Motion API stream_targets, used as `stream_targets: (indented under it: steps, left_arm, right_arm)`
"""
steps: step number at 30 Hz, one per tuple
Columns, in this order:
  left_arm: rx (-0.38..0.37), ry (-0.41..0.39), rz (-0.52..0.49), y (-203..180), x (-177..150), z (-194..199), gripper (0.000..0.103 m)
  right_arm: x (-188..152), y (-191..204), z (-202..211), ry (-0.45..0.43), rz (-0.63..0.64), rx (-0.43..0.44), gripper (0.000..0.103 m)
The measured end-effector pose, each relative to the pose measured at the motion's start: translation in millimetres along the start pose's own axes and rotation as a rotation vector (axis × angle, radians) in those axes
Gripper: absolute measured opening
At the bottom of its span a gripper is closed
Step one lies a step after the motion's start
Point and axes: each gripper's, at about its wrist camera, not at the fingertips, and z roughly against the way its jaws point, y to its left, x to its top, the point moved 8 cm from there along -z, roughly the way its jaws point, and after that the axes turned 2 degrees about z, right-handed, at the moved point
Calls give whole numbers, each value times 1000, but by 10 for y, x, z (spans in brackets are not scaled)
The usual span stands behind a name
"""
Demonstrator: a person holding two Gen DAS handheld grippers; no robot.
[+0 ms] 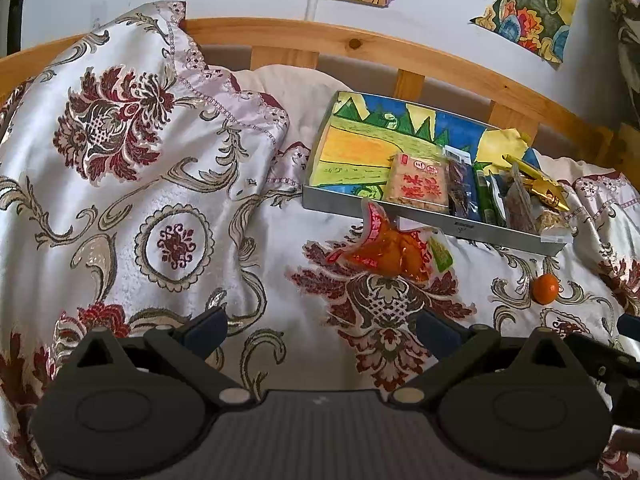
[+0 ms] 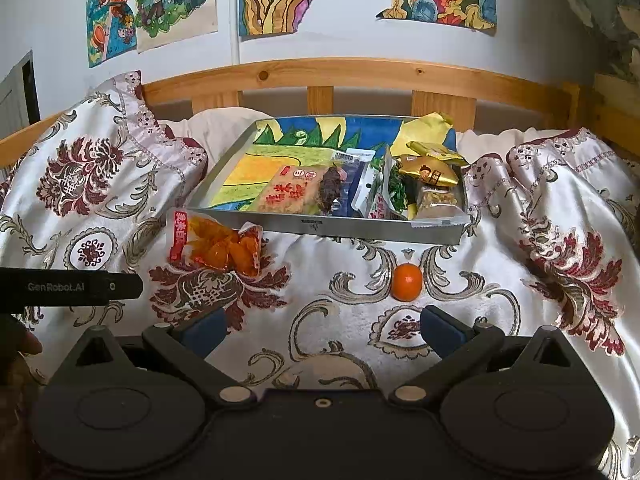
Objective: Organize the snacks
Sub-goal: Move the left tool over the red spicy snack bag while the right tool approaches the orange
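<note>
Both claws spread wide, nothing held. Left claw [image 1: 320, 334] and right claw [image 2: 323, 330] both hover low over the floral white-and-maroon satin bedspread [image 2: 352, 320], near its front edge.

Shallow grey metal tray [image 2: 360, 230] with a colourful crayon drawing lining its floor sits on the bed toward the wooden slatted headboard [image 2: 320, 76]. Snacks are packed into the tray's right half: flat tan rice-cracker pack with red characters [image 2: 286, 196] against the front wall, dark dried-fruit pack [image 2: 332, 190] just beside it, then a gold foil packet [image 2: 430, 172] and a clear-wrapped granola-type bar [image 2: 436, 200] at the front right corner. Tray's left half shows only the drawing.

Still outside the tray: orange crinkled bag with a red label strip [image 2: 218, 246], lying on the bedspread just beside the tray's front left corner; in the left view its top overlaps the tray's front wall. Small round tangerine [image 2: 406, 282] sits alone on the bedspread, in front of the tray's front wall, near the right claw's right finger.

Left device's black body shows at the left edge of the right view.
</note>
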Motion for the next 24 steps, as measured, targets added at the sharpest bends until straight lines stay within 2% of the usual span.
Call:
stream_targets:
  steps: [11,24]
  left_arm:
    - [14,6,-16,-73,-4,-125,102]
    - [14,13,-57,-195,59,-389,102]
  right_arm:
    - [105,-108,-132,-29,-2,-1,102]
    - [203,-349,-512,-69,23,-20,102]
